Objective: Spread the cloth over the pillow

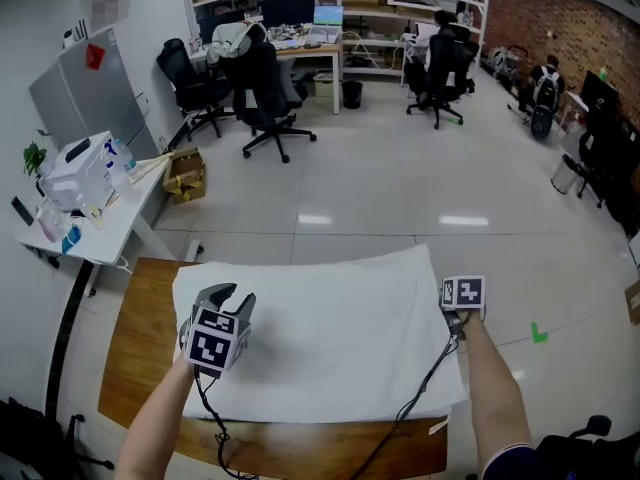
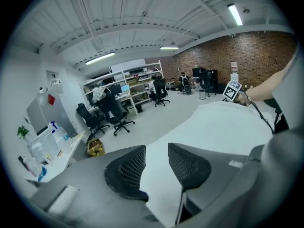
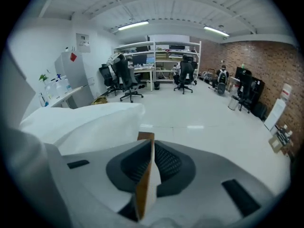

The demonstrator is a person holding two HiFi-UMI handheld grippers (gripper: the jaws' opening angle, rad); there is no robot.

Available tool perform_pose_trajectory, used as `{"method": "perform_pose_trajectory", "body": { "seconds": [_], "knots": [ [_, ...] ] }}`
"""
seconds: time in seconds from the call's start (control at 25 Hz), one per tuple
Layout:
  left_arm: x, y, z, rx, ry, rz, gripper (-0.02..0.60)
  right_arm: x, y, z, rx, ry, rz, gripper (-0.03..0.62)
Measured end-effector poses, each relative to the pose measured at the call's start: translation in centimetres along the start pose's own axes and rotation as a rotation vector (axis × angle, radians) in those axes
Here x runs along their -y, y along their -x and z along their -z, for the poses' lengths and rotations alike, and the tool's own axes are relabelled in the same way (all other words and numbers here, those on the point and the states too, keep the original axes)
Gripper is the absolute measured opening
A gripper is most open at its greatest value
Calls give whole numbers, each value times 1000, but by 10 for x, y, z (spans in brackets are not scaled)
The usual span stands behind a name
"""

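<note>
Cloth (image 1: 320, 333) lies across wooden table (image 1: 140, 338), glossy office floor (image 1: 400, 188) beyond.

- The pillow lies wholly hidden under the cloth (image 1: 320, 338).
- The cloth covers most of the wooden surface (image 1: 140, 358); only its left and near margins show.
- In the head view the right gripper (image 3: 148, 163) has its fingers (image 3: 168, 164) hidden beneath its marker cube (image 1: 464, 292).
- The tan-and-white strip (image 3: 142, 194) they pinch shows edge-on; whether it is cloth cannot be told.
- The person (image 1: 440, 28) at the far desks is too small to make out.
</note>
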State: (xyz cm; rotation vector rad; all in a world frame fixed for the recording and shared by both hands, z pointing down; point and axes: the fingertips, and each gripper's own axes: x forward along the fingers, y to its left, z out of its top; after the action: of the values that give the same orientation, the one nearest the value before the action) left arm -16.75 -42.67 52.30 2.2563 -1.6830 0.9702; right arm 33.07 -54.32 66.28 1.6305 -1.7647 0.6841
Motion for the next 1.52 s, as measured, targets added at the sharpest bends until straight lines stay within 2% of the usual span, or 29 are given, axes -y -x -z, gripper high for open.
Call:
{"method": "perform_pose_trajectory", "body": {
  "seconds": [0.16,0.32,0.48,0.56,0.64,0.84,1.0,1.2,1.32,1.52],
  "knots": [
    [4,-1,-1,-2,31,3,156,29,29,-12,76,43,54,37],
    [19,3,-10,26,90,9,150,23,75,-44,191,68,-3,34],
    [34,27,-31,97,149,-14,127,-13,134,-78,323,98,-97,30],
    [36,47,-46,157,176,-38,88,-39,164,-95,389,115,-149,22],
    [39,69,-62,215,194,-41,7,-67,197,-108,454,134,-196,5],
    [48,134,-110,359,225,7,6,-135,294,-124,613,175,-300,5],
    [64,176,-119,440,233,61,6,-184,359,-107,702,175,-382,6],
    [82,211,-96,480,260,130,6,-246,411,-66,738,195,-464,8],
    [93,228,-72,485,284,150,6,-271,427,-32,734,219,-482,12],
    [115,247,-18,446,288,191,6,-311,431,33,661,299,-515,12]
  ]
}}
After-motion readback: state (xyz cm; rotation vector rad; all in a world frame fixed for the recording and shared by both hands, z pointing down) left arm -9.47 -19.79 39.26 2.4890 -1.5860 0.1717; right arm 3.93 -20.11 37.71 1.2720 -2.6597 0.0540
